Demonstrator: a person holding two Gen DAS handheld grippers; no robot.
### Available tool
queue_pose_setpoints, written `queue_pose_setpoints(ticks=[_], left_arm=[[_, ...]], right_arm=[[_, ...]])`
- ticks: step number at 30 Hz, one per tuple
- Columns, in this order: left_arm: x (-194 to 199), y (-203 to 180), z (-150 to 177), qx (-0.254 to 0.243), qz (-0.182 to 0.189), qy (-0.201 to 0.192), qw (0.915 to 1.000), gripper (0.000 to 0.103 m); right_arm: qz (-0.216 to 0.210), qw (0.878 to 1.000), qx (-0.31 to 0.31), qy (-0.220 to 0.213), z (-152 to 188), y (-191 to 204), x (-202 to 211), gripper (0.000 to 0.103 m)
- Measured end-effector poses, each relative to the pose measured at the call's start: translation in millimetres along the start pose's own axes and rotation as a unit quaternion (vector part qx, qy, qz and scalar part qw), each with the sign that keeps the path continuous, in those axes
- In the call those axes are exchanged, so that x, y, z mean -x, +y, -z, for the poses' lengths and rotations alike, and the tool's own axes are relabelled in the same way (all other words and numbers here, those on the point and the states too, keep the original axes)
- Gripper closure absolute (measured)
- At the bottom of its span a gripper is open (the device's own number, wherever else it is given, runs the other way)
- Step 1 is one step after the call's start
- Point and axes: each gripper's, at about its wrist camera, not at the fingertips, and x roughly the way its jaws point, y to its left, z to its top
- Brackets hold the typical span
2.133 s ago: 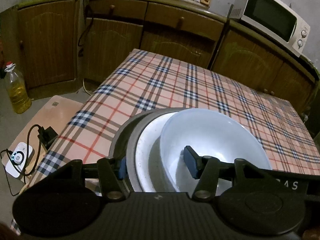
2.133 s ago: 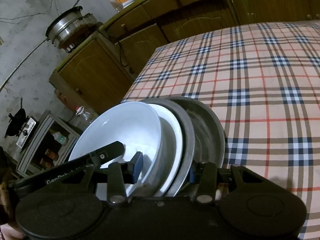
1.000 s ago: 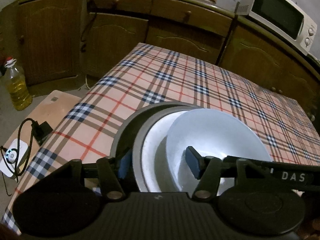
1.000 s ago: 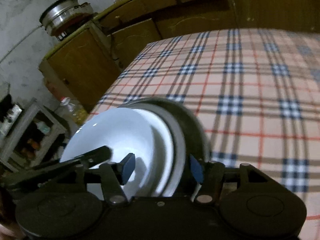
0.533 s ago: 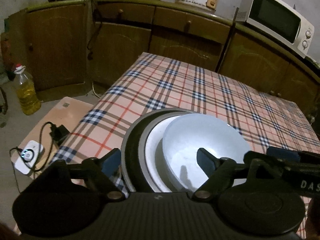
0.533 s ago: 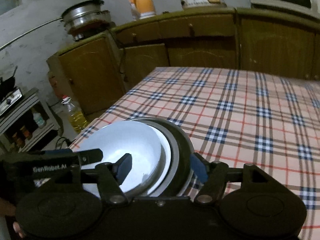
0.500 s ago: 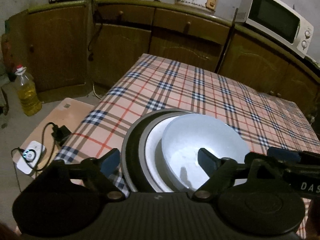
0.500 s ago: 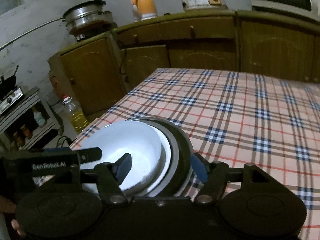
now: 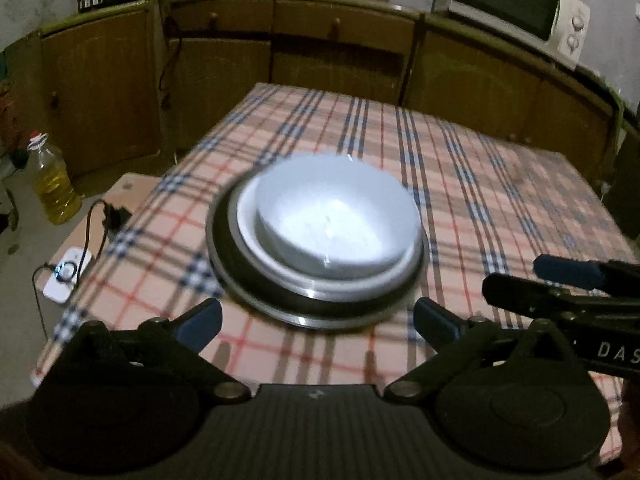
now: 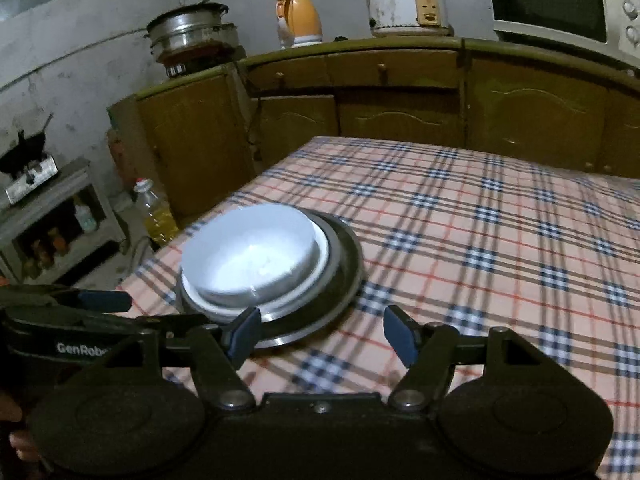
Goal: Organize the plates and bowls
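Left gripper (image 9: 316, 322) jaws wide, empty; right gripper (image 10: 322, 334) jaws wide, empty, both short of the stack. Right wrist view shows wok stove (image 10: 26, 160), steel pot (image 10: 192, 32), orange kettle (image 10: 298, 20), rice cooker (image 10: 404, 4); left wrist view alone shows floor charger (image 9: 64, 274). White bowl (image 9: 334, 220) nested in white plate (image 9: 248, 232) in steel dish (image 9: 256, 296), near plaid table (image 9: 480, 184) front-left corner, blurred.

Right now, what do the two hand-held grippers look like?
Both are matte black plastic. The left hand-held gripper has two round housings, silver pivot screws and blue-padded fingertips. The right hand-held gripper matches; white lettering shows on each one's side in the other's view.
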Motion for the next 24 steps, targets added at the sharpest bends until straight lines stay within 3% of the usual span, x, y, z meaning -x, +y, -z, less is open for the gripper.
queue_pose_setpoints(ticks=[8, 24], left_arm=[[1, -18, 13, -0.013, -0.018, 0.011, 0.9997, 0.000], [6, -31, 22, -0.021, -0.035, 0.010, 0.9991, 0.000]], right_arm=[[-0.001, 1.000, -0.019, 0.013, 23, -13, 17, 0.022], [-0.007, 0.999, -0.037, 0.012, 32, -20, 27, 0.022]])
